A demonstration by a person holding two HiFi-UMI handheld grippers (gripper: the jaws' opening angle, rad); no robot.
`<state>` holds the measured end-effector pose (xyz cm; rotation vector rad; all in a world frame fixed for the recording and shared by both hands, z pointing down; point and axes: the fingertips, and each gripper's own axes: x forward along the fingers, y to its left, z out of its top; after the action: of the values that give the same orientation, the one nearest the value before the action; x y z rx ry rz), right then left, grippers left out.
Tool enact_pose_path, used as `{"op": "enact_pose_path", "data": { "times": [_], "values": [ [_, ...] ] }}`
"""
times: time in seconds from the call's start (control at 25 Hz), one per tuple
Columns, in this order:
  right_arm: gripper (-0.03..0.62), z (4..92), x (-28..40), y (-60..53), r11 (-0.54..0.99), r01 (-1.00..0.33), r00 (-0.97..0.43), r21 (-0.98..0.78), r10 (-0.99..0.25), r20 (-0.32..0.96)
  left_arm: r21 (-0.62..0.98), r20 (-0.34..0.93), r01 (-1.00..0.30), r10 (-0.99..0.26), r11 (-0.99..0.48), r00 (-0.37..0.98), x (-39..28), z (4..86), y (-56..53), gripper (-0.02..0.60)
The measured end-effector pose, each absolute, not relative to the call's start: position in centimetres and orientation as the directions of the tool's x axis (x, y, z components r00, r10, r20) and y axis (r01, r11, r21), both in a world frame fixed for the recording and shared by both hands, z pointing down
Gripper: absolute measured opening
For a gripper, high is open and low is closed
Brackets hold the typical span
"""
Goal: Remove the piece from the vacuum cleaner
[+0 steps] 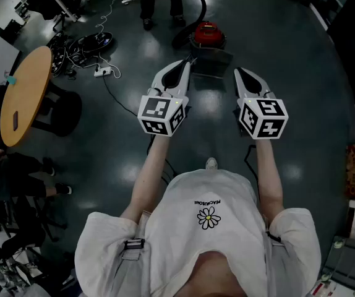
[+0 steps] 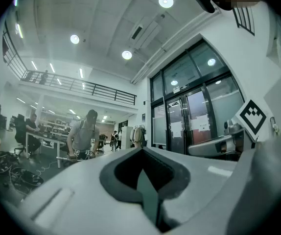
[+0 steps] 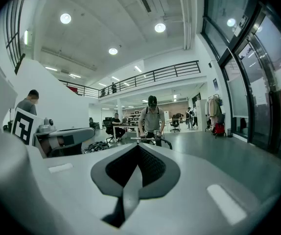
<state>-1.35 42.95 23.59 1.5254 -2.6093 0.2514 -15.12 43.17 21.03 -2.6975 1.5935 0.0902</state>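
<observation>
Vacuum cleaner (image 1: 207,34): red body seen in head view alone; left gripper (image 1: 184,64), right gripper (image 1: 239,72) closed, empty.

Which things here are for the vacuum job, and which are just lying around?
For the job: red vacuum cleaner, black hose, left gripper, right gripper, both shut and empty.
Just lying about: round wooden table, tangle of cables, power strip.

Dark glossy floor (image 1: 301,73), round wooden table (image 1: 23,94), glass doors (image 2: 189,121), ceiling lights (image 3: 160,27).
</observation>
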Motion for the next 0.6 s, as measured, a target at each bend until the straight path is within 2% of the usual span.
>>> {"op": "enact_pose_path", "data": {
  "times": [0.36, 0.6],
  "values": [
    [0.023, 23.9, -1.2, 41.3, 0.485, -0.872, -0.487, -0.062, -0.85, 0.2, 0.035, -0.038, -0.873, -0.874, -0.487, 0.485, -14.8, 21.4, 41.2, 0.0],
    [0.023, 24.8, 0.0, 40.5, 0.493, -0.862, -0.507, -0.118, -0.841, 0.191, 0.039, -0.014, -0.858, -0.859, -0.511, 0.511, -13.1, 22.6, 40.2, 0.0]
  ]
}}
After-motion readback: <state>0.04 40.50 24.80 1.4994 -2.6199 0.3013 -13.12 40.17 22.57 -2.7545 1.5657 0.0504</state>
